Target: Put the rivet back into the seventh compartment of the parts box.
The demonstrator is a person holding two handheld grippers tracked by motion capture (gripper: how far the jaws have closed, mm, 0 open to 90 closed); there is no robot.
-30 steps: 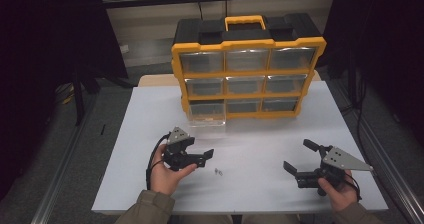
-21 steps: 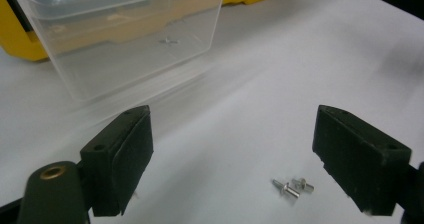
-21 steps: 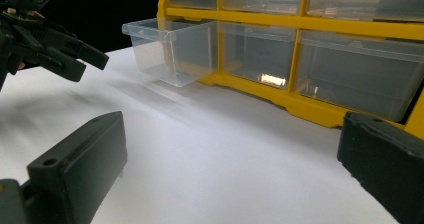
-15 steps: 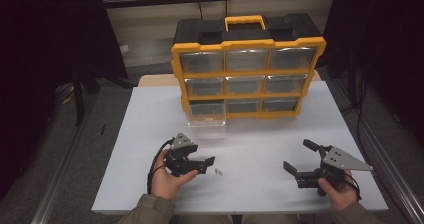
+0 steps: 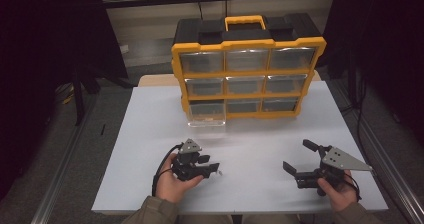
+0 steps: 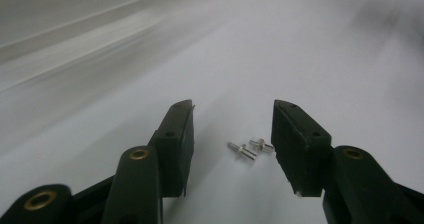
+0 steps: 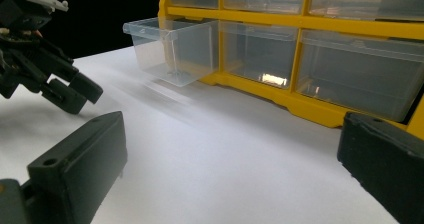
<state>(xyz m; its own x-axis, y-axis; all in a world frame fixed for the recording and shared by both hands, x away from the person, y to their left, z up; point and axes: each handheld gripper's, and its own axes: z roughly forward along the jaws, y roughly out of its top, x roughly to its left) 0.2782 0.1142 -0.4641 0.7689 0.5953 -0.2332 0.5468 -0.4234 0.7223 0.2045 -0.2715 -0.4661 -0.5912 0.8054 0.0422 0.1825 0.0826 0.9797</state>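
Your left claw [image 6: 232,151], just been closing, stands spread around two rivets [image 6: 248,148] on the surface [image 6: 250,49]; your right claw [image 7: 230,184] is spread, empty.

No legible txt, labels, brands or nos. anywhere in pics.

— What are those two little pins [image 6: 248,148] made of?
— Bright bare metal, shiny. My left gripper [image 6: 232,134] has matt black plastic jaws with brass-coloured rivets.
— And the table [image 5: 150,119]?
— Smooth, matt white. The drawer [image 7: 172,46] is clear glossy plastic, the organizer [image 5: 248,74] frame yellow plastic.
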